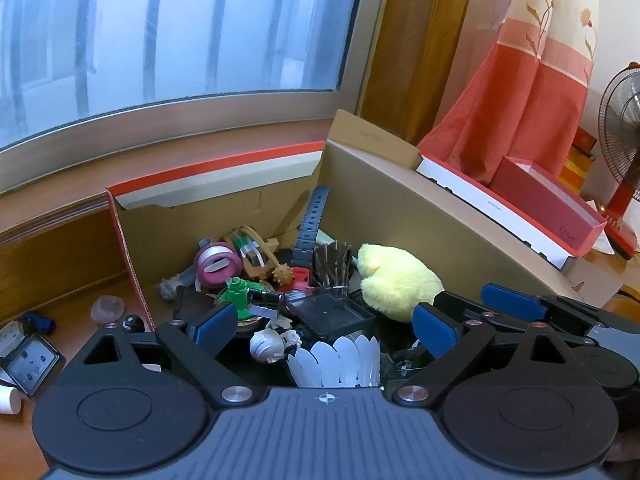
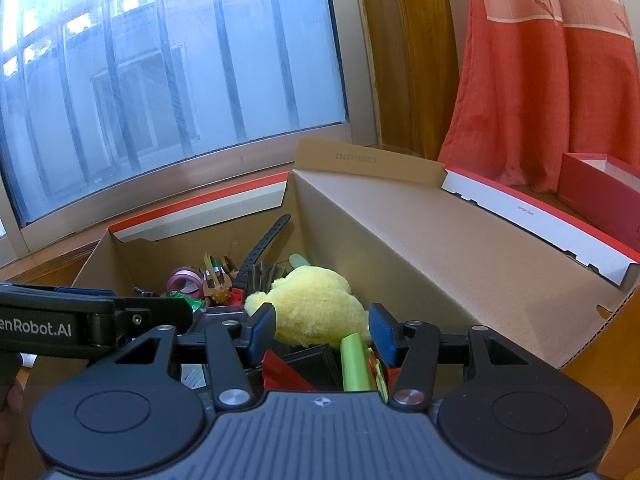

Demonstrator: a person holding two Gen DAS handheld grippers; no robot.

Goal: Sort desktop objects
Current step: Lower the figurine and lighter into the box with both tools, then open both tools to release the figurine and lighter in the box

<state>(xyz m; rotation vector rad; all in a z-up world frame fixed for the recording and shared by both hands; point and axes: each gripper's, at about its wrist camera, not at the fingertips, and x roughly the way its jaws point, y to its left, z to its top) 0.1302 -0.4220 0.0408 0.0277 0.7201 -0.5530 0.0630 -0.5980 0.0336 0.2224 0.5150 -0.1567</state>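
Lettering ending in "enRobot.AI" runs in pale type along the side of the left gripper's black body (image 2: 40,326), cut off at the frame edge in the right wrist view. On the raised brown flap of the cardboard box (image 2: 360,160), a faint stamped row of digits appears mirrored and cannot be made out for certain. Small red print on the white strip of the red-edged box lid (image 2: 524,210) is too tiny to read. Embossed marks on the side of the red box (image 1: 568,236) are likewise illegible in the left wrist view.
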